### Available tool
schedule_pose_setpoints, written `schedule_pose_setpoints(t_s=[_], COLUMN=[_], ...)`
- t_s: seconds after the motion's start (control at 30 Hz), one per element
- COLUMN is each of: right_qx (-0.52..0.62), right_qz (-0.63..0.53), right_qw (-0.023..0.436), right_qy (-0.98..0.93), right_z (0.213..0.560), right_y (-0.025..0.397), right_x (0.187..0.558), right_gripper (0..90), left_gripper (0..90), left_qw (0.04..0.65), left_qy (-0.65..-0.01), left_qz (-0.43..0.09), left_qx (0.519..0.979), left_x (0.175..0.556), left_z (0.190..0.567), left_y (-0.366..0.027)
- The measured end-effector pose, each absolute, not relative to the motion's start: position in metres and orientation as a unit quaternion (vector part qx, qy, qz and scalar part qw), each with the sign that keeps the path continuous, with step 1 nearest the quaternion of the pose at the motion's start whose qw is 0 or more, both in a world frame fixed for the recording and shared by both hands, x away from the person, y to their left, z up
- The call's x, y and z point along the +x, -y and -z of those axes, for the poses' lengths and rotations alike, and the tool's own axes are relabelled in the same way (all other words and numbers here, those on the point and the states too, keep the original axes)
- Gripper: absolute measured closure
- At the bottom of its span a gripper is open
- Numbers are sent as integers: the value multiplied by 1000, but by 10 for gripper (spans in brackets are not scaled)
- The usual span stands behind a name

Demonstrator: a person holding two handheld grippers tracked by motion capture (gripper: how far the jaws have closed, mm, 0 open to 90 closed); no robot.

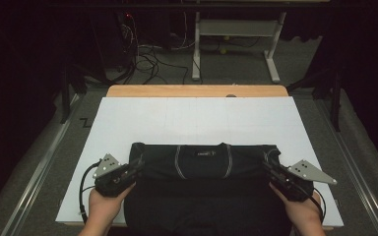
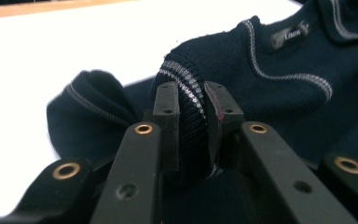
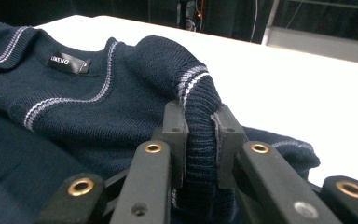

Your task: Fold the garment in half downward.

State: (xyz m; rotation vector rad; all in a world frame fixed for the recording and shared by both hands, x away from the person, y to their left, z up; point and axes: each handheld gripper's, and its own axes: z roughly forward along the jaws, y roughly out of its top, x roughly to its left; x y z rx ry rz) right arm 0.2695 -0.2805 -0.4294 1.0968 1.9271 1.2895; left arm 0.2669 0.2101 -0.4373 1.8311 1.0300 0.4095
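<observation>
We have a dark blue knitted sweater (image 1: 202, 172) lying at the 6 o'clock side of the white table (image 1: 197, 118), its lower part hanging over the near edge toward us. Our left gripper (image 1: 137, 164) is at 8 o'clock and its jaws are pressed together on a ribbed, striped edge of the knit (image 2: 186, 116); our right gripper (image 1: 267, 166) at 4 o'clock is clamped in the same way on the ribbed edge (image 3: 200, 126) of the other side. The neck label (image 3: 68, 63) lies between them. We judge the sweater light, soft and stretchy, so it will sag and fold between the two holds. The thick ribbed edges are a good place to grip, because thin knit could slip out.
</observation>
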Motion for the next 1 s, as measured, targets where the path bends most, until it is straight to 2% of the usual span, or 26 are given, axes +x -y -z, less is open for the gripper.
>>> schedule_pose_setpoints(t_s=[0.5,0.73,0.87,1.0], right_qx=[425,433,435,439], right_qz=[-458,-420,-394,-386], right_qw=[243,226,224,219], right_qy=[-742,-765,-778,-781], right_z=[453,463,469,472], right_y=[287,285,283,283], right_x=[233,233,236,239], right_gripper=[779,762,744,721], left_gripper=[728,719,697,638], left_qw=[453,413,402,404], left_qy=[-431,-439,-444,-452], left_qz=[-134,-118,-118,-116], left_qx=[769,789,792,787], left_x=[238,242,246,247], left_z=[456,469,474,476], left_y=[-211,-208,-208,-210])
